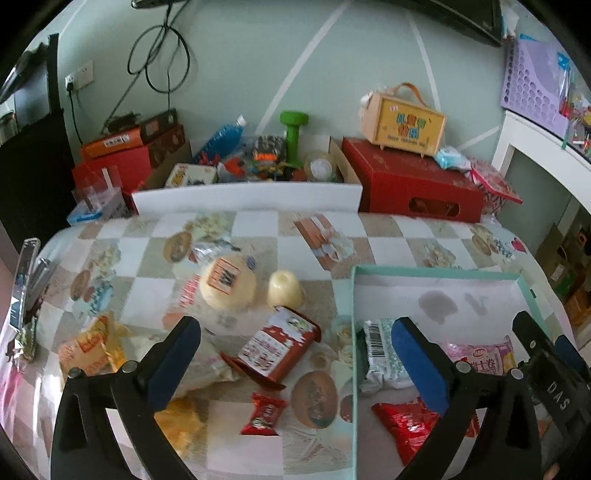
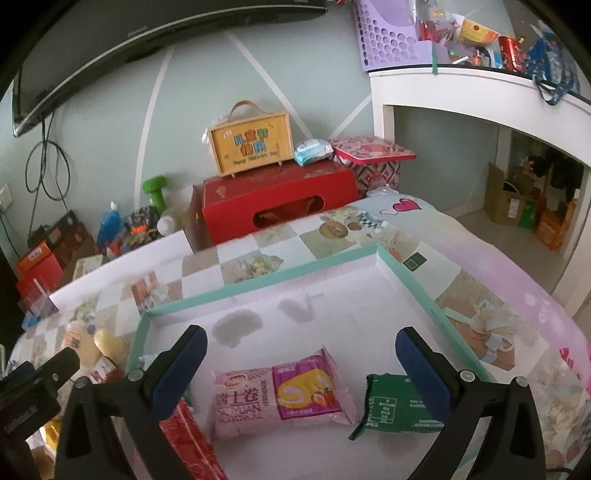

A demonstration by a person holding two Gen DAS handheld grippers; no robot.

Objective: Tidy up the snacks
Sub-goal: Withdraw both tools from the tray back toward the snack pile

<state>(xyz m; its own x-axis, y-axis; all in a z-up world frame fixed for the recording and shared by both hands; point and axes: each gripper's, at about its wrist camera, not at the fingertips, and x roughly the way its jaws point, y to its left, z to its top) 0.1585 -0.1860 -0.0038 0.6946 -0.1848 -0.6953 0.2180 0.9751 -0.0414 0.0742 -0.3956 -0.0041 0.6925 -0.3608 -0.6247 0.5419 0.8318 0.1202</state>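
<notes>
The teal-rimmed box (image 2: 413, 273) is seen on the checked table; inside are laid a pink roll-cake packet (image 2: 277, 395) and a green packet (image 2: 395, 406). Both the left gripper (image 1: 295, 354) and right gripper (image 2: 301, 365) are held released, nothing grasped.

Clutter along the pale green wall behind the checked tablecloth (image 1: 255, 229)

A yellow box with a handle (image 1: 404, 123) is set on top of a red carton (image 1: 410, 181), and a pale blue wipes pack (image 1: 448, 157) lies just beside it on the same carton. To the left, an open cardboard box (image 1: 347, 166) is filled with a green dumbbell (image 1: 293, 129), a blue bottle (image 1: 221, 138) and other small items. Red and orange boxes (image 1: 118, 155) are stacked further left, under hanging black cables (image 1: 162, 55). A lilac perforated basket (image 2: 388, 35) is seen on a white shelf (image 2: 461, 85) at the right.
</notes>
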